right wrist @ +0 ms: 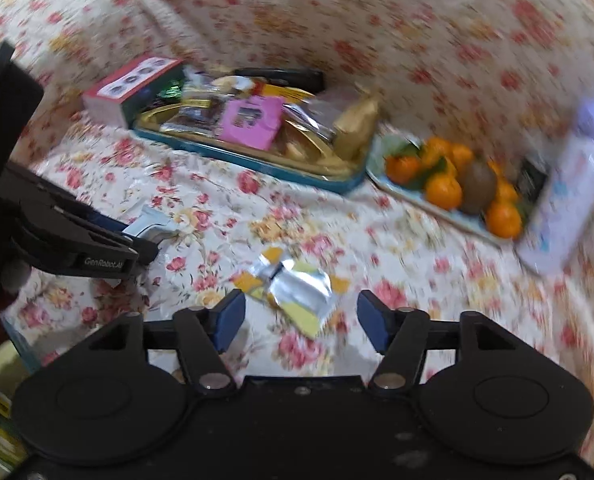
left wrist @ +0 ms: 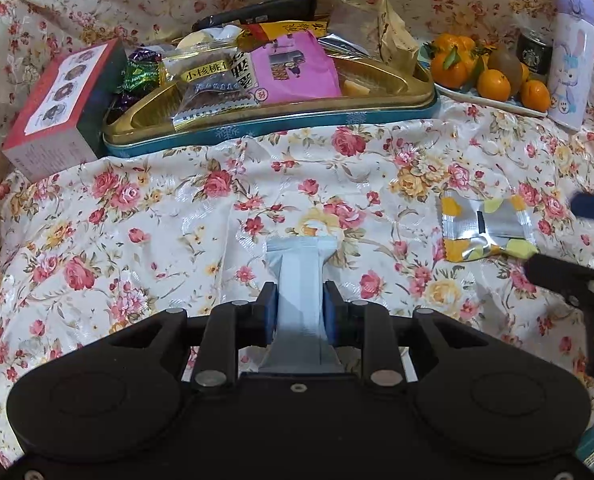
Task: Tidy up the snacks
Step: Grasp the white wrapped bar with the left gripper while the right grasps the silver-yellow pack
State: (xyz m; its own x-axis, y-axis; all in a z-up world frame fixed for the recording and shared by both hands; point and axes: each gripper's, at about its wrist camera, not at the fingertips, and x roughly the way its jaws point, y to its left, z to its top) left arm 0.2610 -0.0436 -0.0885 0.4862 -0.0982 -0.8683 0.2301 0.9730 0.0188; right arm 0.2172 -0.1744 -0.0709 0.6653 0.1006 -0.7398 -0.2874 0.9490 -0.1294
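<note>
fruit plate (left wrist: 493, 98), bottle (left wrist: 571, 60) beside tin (left wrist: 281, 128)

Surface under my fingers: tabletop (left wrist: 177, 208) covered in a rose-print cloth, creased. Lying directly on it: pale blue packet (left wrist: 301, 280), flat, near me; yellow-and-silver wrapper (left wrist: 485, 232) to its right, apart. Further back, left to right: red box (left wrist: 61, 108), touching the snack tin (left wrist: 277, 128); fruit plate (left wrist: 497, 102); lilac bottle (left wrist: 571, 60), upright.
</note>
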